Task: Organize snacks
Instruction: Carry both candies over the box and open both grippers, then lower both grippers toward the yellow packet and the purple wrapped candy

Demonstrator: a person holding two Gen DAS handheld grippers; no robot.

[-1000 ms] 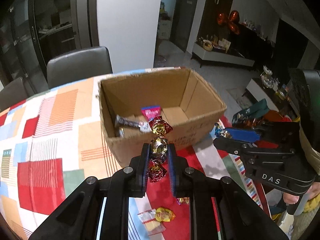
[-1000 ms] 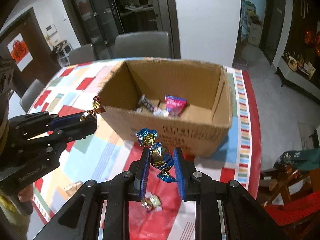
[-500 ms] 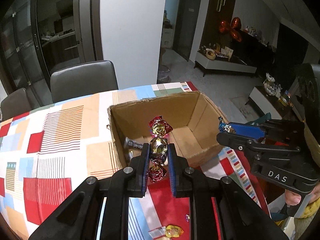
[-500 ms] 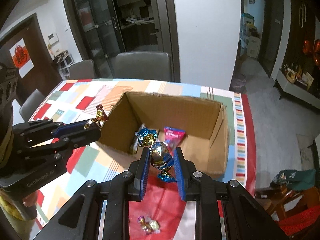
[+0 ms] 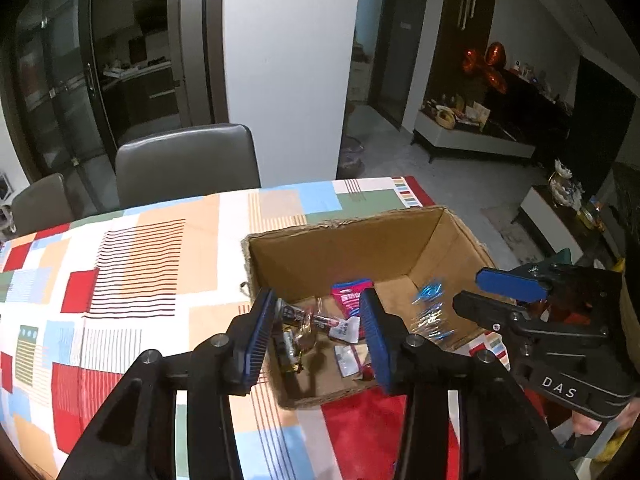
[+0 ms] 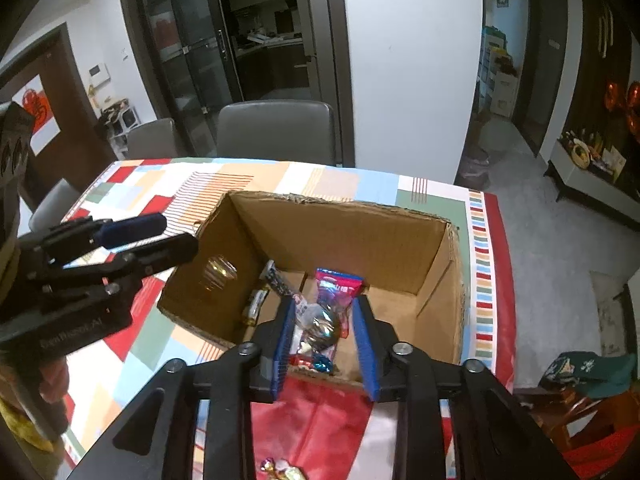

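An open cardboard box (image 5: 344,236) (image 6: 452,292) stands on the patterned tablecloth. It holds a pink packet (image 5: 348,296) (image 6: 340,282), a dark bar (image 5: 316,318) (image 6: 278,278) and small wrapped sweets. My left gripper (image 5: 316,334) is open over the box's near left part; a blurred gold-red candy (image 5: 306,330) (image 6: 218,270) falls below it. My right gripper (image 6: 322,334) is open over the near wall; a blurred blue-gold candy (image 6: 320,326) (image 5: 430,312) drops between its fingers. Each gripper shows in the other's view, left (image 6: 132,236), right (image 5: 504,296).
Wrapped sweets (image 6: 280,470) lie on the red cloth in front of the box. Grey chairs (image 5: 188,164) (image 6: 276,130) stand at the table's far side. The table edge runs just right of the box (image 6: 496,280). A red chair with green cloth (image 6: 580,376) is at right.
Both grippers moved forward over the box and opened. The gold-red candy left the left gripper and the blue-gold candy left the right gripper; both are falling into the box.
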